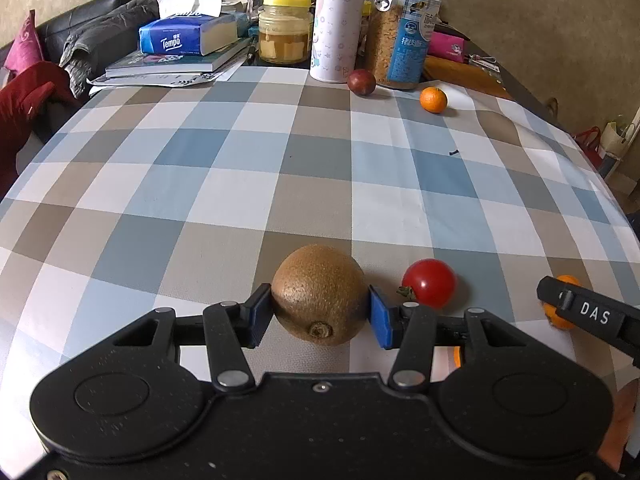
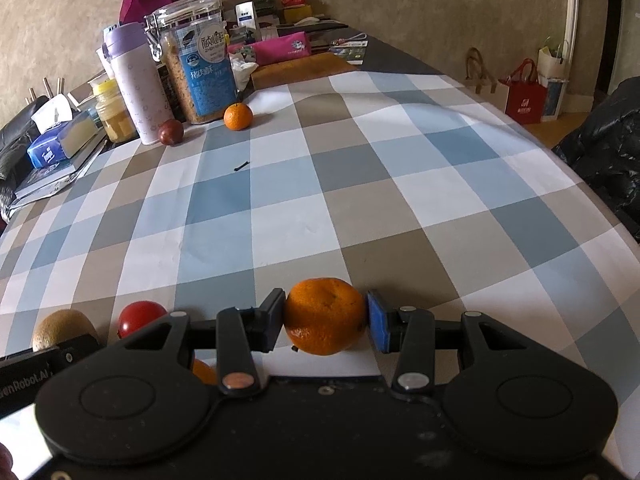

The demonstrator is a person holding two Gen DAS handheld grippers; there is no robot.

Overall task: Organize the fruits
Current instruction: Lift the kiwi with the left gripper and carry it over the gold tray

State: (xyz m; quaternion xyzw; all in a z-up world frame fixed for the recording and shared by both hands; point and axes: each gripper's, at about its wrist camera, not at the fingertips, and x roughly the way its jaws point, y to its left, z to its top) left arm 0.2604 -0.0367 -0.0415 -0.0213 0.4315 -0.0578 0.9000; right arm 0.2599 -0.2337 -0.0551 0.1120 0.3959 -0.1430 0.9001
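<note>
1. Checked cloth in blue, grey and white covered the worktop (image 1: 224,184), with clutter along its far edge: a tissue pack (image 1: 184,36), a yellow-lidded jar (image 1: 285,30), a lilac flask (image 1: 338,20) and a clip-top canister (image 1: 404,28).
2. At the near left, the left tool (image 1: 320,312) had its blue pads pressed on either side of a kiwi (image 1: 318,294), jaws only partly apart to suit the fruit. The kiwi was brown, fuzzy and whole, its stem end towards the camera.
3. Just beside it to the right sat a glossy cherry tomato (image 1: 429,282), free on the cloth.
4. Further right, the right tool (image 2: 325,322) was clamped on a mandarin (image 2: 325,320) with dimpled, slightly puckered peel. Whether either fruit rested on the cloth or hung just above it could not be told.
5. A sliver of orange (image 2: 204,372) showed under the right tool, possibly another mandarin.
6. Near the far clutter, a dark red fruit (image 1: 361,82) and a second mandarin (image 1: 433,99) lay well apart from the near group.
7. Judged so, the near row looked about half gathered; the two far fruits remained.
</note>
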